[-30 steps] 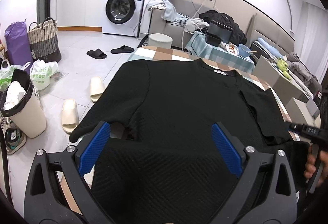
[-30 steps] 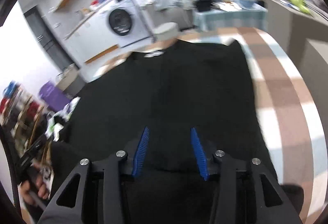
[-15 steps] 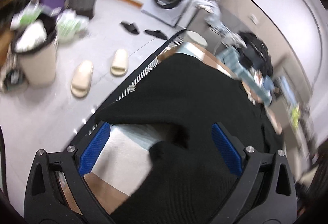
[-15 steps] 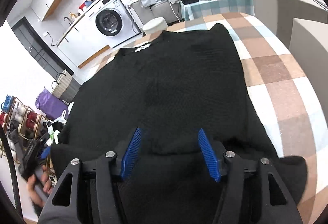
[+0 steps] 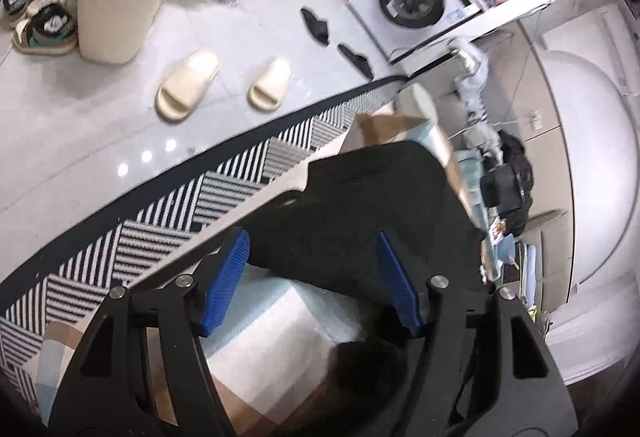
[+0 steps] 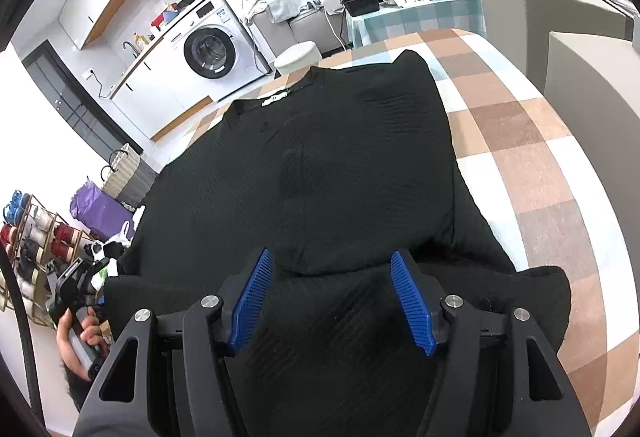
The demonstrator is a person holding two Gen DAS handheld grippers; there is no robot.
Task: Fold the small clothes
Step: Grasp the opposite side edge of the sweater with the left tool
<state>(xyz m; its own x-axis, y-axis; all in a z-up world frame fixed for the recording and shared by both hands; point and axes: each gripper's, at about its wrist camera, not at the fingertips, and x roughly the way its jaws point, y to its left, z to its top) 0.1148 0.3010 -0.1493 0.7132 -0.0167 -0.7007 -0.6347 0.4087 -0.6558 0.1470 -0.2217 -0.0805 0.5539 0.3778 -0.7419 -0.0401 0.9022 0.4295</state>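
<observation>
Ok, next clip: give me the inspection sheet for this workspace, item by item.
Surface: checked tablecloth, brown, white and pale blue squares.
Job's things: black knit top lying flat, one sleeve already folded over its body; white neck label.
Clutter: nothing seen on the cloth beside the top.
Grippers: left gripper closing around the sleeve end, pads not yet on it; right gripper opening above the hem.
Cables: white lead trailing off the sofa.
Surroundings: washing machine, cream slippers, bin, striped rug.
</observation>
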